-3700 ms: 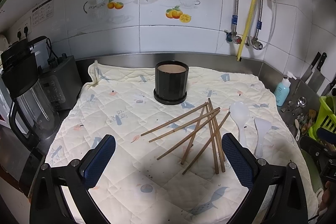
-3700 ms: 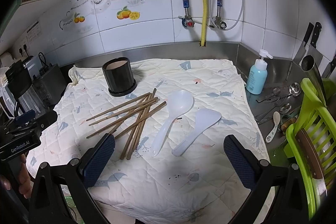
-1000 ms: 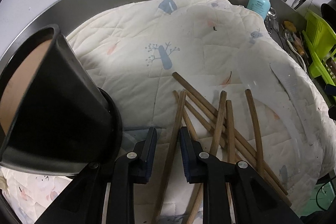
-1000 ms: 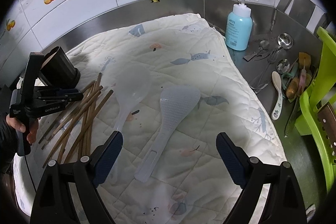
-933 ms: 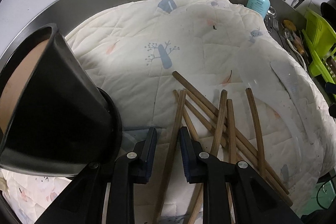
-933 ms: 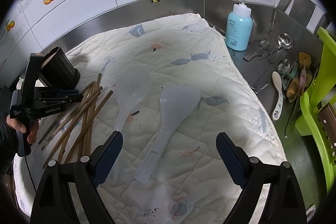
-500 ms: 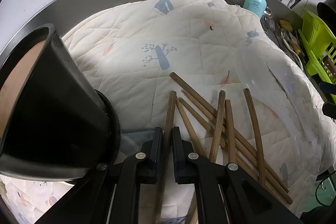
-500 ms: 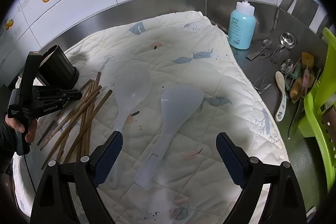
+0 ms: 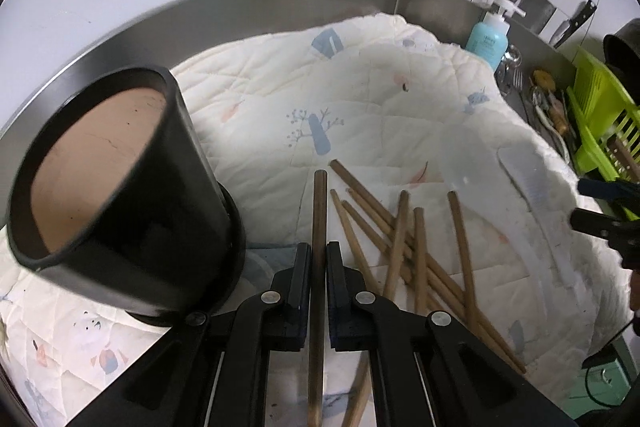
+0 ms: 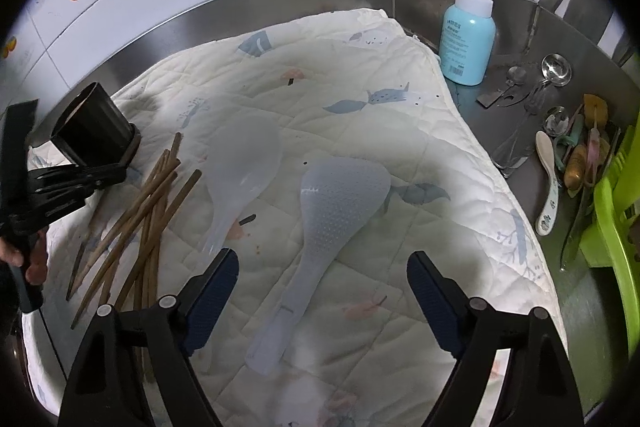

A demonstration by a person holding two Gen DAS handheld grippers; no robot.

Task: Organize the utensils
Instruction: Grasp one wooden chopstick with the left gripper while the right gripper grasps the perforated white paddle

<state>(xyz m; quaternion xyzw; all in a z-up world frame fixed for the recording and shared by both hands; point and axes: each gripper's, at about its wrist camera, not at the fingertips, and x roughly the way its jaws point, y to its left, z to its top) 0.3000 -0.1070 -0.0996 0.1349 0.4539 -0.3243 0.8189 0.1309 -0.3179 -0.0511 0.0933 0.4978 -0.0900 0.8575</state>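
Over quilted cloth (image 9: 380, 99), left tool (image 9: 319, 259) pinches one chopstick (image 9: 319, 211); right tool (image 10: 322, 277) gapes; soap label (image 10: 456, 45) unreadable.

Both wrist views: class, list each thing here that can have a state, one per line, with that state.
Left gripper: shut on one chopstick.
Held chopstick: clamped between the pads.
Right gripper: open, holding nothing.
Black holder: upright, no utensils in it.
Loose chopsticks: lying crossed on the cloth.
Two rice paddles: lying flat on the cloth.
Soap bottle: upright.
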